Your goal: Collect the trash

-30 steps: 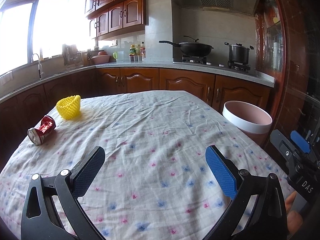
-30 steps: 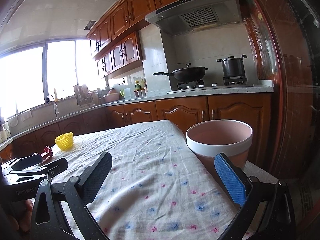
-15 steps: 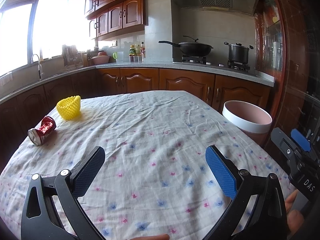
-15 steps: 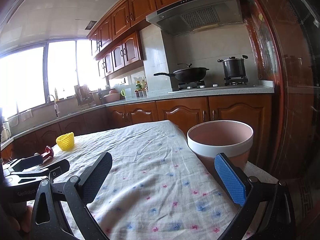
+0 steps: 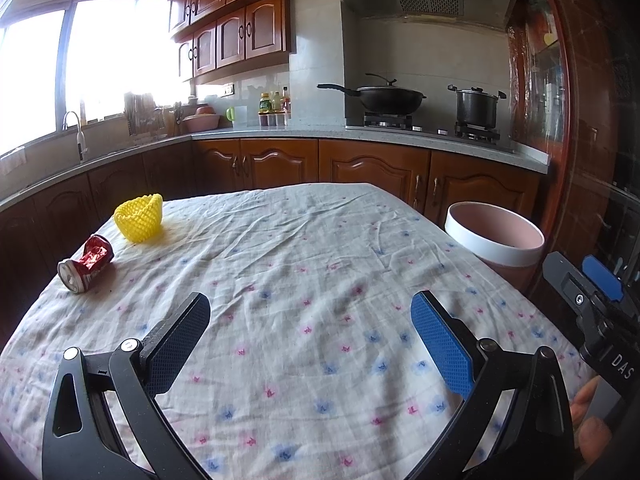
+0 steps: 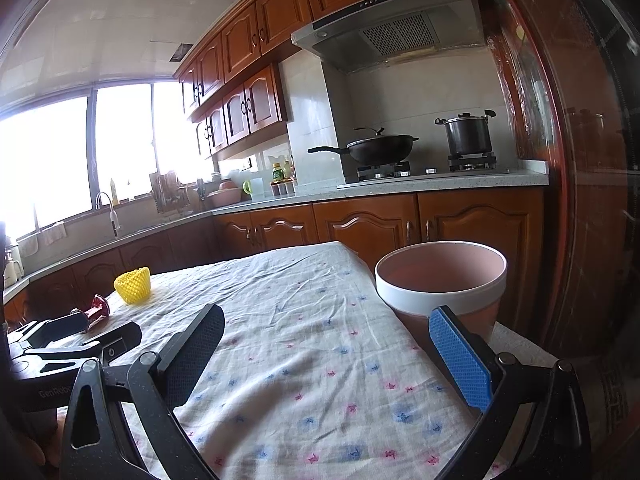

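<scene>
A crushed red can [image 5: 86, 263] lies on its side at the table's far left; a yellow foam fruit net [image 5: 139, 218] stands just behind it. Both show in the right wrist view, the can [image 6: 98, 307] partly hidden behind the left gripper's body, the net [image 6: 133, 285] beyond. A pink bin with a white rim [image 5: 496, 242] stands off the table's right edge, close in the right wrist view [image 6: 440, 280]. My left gripper [image 5: 310, 334] is open and empty above the near table. My right gripper [image 6: 326, 350] is open and empty, near the bin.
The table is covered with a white flowered cloth [image 5: 304, 264]. Wooden cabinets and a counter [image 5: 360, 136] with a wok and a pot run behind. The right gripper's body [image 5: 592, 312] shows at the left wrist view's right edge.
Almost nothing has moved. Both views have shifted very slightly; both grippers stay open and empty.
</scene>
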`<state>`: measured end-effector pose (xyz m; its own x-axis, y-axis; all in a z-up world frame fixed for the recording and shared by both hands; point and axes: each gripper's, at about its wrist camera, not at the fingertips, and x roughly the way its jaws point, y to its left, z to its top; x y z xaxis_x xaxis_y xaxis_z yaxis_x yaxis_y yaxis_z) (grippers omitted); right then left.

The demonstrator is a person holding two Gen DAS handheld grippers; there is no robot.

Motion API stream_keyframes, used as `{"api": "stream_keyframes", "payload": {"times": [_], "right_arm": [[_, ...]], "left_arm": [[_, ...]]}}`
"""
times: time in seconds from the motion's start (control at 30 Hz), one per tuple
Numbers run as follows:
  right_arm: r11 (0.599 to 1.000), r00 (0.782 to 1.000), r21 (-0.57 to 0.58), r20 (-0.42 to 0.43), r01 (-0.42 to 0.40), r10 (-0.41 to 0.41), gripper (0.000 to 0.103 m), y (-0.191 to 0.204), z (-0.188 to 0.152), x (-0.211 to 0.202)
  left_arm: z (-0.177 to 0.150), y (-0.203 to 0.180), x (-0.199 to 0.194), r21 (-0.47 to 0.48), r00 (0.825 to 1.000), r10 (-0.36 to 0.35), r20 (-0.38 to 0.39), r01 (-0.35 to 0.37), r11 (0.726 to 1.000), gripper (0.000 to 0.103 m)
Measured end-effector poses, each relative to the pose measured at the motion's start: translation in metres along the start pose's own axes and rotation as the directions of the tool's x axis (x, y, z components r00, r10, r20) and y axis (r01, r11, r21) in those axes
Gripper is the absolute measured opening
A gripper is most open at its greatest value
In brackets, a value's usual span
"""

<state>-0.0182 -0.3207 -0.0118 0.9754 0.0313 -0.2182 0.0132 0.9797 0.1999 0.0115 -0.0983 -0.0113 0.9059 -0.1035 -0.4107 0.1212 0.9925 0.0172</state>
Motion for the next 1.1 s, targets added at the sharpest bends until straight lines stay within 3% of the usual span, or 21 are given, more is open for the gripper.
{"api": "stream_keyframes", "payload": {"times": [1.1], "right_arm": [[1.000, 1.000, 0.007, -0.009, -0.004, 0.005, 0.103, 0.0035, 0.0004, 0.0001]], "left_arm": [[-0.0008, -0.0008, 0.0038, 0.003, 1.000, -0.021, -0.016, 0.021, 1.000, 0.103]]}}
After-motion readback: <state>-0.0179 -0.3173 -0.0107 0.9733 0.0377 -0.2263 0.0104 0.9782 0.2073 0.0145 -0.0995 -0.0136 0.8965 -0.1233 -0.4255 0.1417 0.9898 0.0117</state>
